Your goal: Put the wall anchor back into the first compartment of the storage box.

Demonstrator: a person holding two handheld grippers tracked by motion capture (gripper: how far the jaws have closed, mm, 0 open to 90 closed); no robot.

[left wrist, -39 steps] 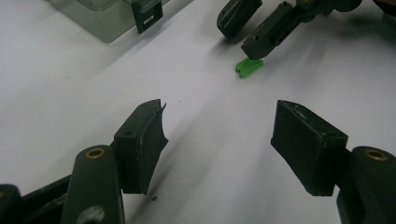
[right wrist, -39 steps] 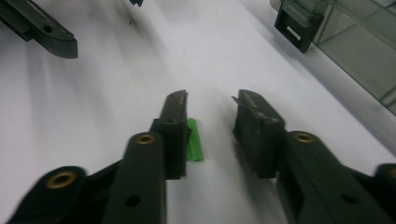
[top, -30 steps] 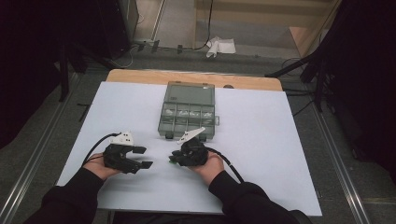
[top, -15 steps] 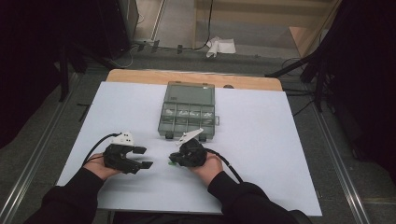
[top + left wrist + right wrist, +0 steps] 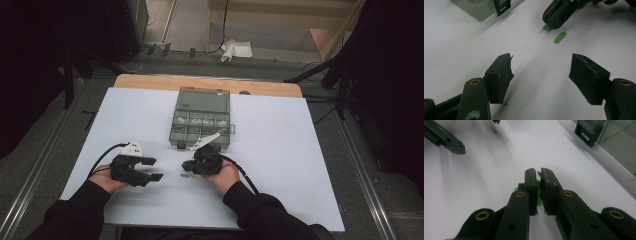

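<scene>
My right gripper (image 5: 538,173) lies low on the white table sheet (image 5: 280,150). Its jaws have just been closing and are now shut on a small green piece (image 5: 538,192). In the high view the right gripper (image 5: 186,166) points left, just in front of the grey compartment case (image 5: 200,117). A second small green piece (image 5: 560,37) lies loose on the sheet close to its tip, also visible from above (image 5: 184,175). My left gripper (image 5: 541,72) rests open on the sheet with nothing between its jaws, and from above the left gripper (image 5: 152,169) faces the right one.
The case's latch (image 5: 587,133) stands close beyond the right gripper. Bare sheet stretches to the left and right of both hands. A wooden table edge (image 5: 150,80) runs behind the sheet, and metal rails (image 5: 360,165) flank the table.
Both hands keep their places. A loose green piece now shows on the sheet by the right gripper's tip, where none could be made out a second ago.
</scene>
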